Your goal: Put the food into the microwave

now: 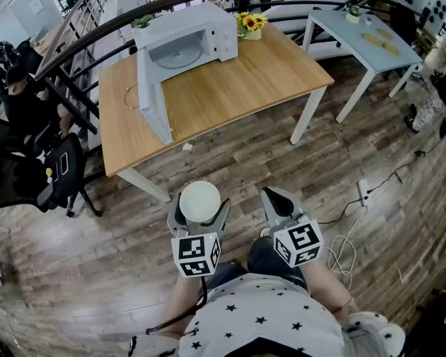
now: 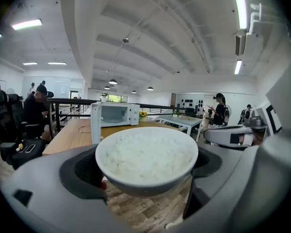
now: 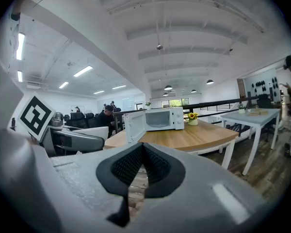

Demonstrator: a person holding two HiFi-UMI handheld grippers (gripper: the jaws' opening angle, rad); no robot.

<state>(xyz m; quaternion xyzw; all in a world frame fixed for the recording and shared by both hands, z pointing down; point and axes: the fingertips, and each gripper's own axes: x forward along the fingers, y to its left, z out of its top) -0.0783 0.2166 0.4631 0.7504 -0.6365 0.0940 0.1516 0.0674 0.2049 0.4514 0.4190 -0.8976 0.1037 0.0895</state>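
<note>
Left gripper [image 1: 199,216], jaws spread wide and clamped on either side of a white bowl [image 1: 200,199] of rice [image 2: 146,154]. The bowl sits level between the pads with its rim upward, which keeps the loose food from spilling in transit. It is carried over the plank floor [image 1: 230,173] on the near side of the wooden table [image 1: 230,88], well apart from the target.

Right gripper [image 1: 279,199], just to the right of the left one, has its jaws closed together on nothing. It appears to be held in reserve, free for the door [image 1: 152,95].

The microwave [image 1: 189,39] stands at the far edge of the table. Its door is swung fully open toward the near left, so the cavity and its turntable face the approach and no opening step seems needed. A pot of yellow flowers [image 1: 250,24] stands just right of the microwave, clear of the entry path.

By this reading the grasp is done. The carry to the table and the insertion remain.
</note>
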